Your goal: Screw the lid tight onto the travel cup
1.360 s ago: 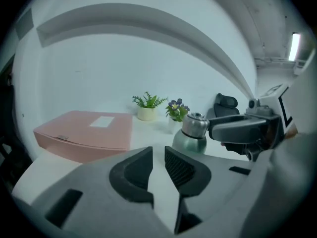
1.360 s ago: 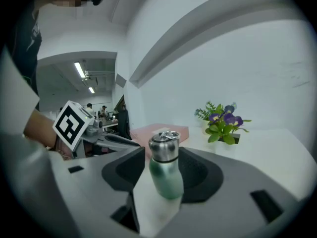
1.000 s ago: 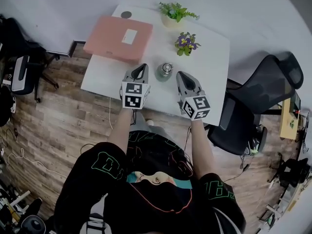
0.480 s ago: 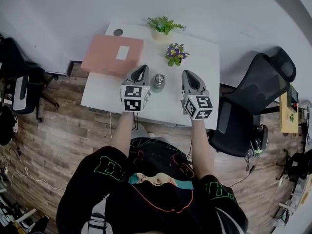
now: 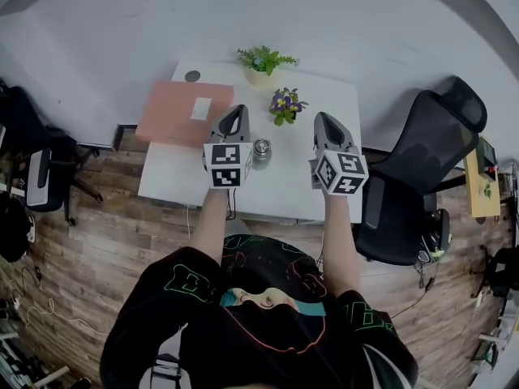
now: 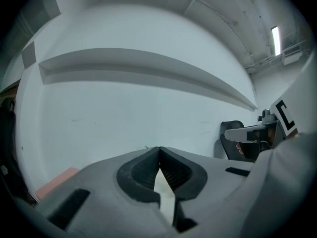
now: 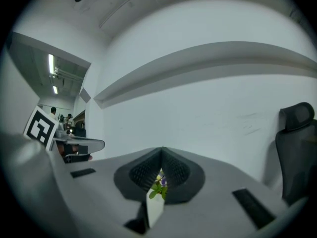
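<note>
The metal travel cup [image 5: 261,151] stands upright on the white table [image 5: 276,193] with its lid on top. It sits between my two grippers and well below them. My left gripper [image 5: 236,110] hovers just left of the cup, shut and empty. My right gripper [image 5: 322,117] hangs further to the cup's right, also shut with nothing in it. Both point level at the pale wall. In the left gripper view the jaws [image 6: 159,149] meet at the tip. The right gripper view shows its jaws [image 7: 161,150] closed, with the purple flowers [image 7: 159,184] peeking through the gap below.
A pink flat box [image 5: 185,112] lies at the table's left, a small dark disc [image 5: 192,76] behind it. A green plant [image 5: 261,61] and a purple-flowered pot [image 5: 284,104] stand at the back. A black office chair [image 5: 426,156] is right of the table.
Both grippers have risen away from the table, and the table now looks smaller and further off. The cup has stayed where it was.
</note>
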